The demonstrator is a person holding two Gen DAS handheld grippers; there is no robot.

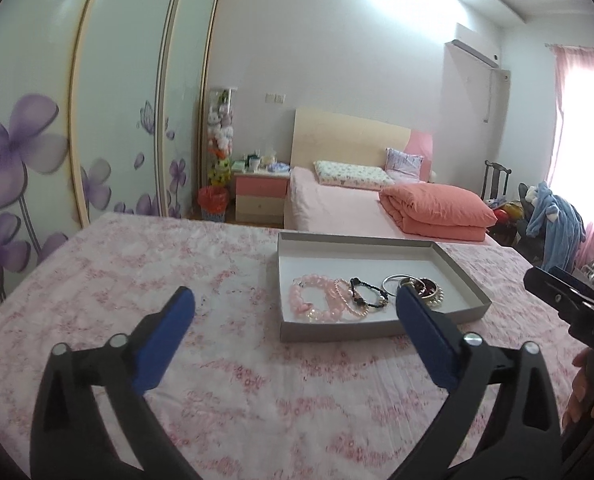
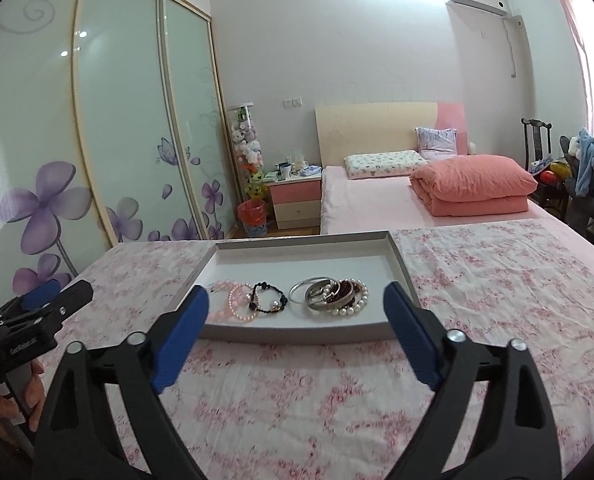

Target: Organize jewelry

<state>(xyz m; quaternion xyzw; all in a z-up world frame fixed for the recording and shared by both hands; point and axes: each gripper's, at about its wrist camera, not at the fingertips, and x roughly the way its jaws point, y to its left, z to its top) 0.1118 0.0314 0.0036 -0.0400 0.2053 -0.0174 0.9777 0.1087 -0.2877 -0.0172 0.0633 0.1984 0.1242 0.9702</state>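
1. Pink-flowered cloth [image 2: 477,280] covers the surface under everything.
2. Grey shallow tray [image 2: 401,264] lies on the cloth, ahead of both tools.
3. Left gripper [image 1: 295,310] and right gripper [image 2: 297,306] hang above the cloth, jaws spread wide, nothing between them.
4. Bracelets [image 2: 293,296] sit in a row inside the tray; the rightmost ones seem piled together.

Only legible marks: partial letters "DAS" on right hand-held gripper [image 1: 569,300] body; blurred print on left hand-held gripper [image 2: 53,300] body, unreadable.
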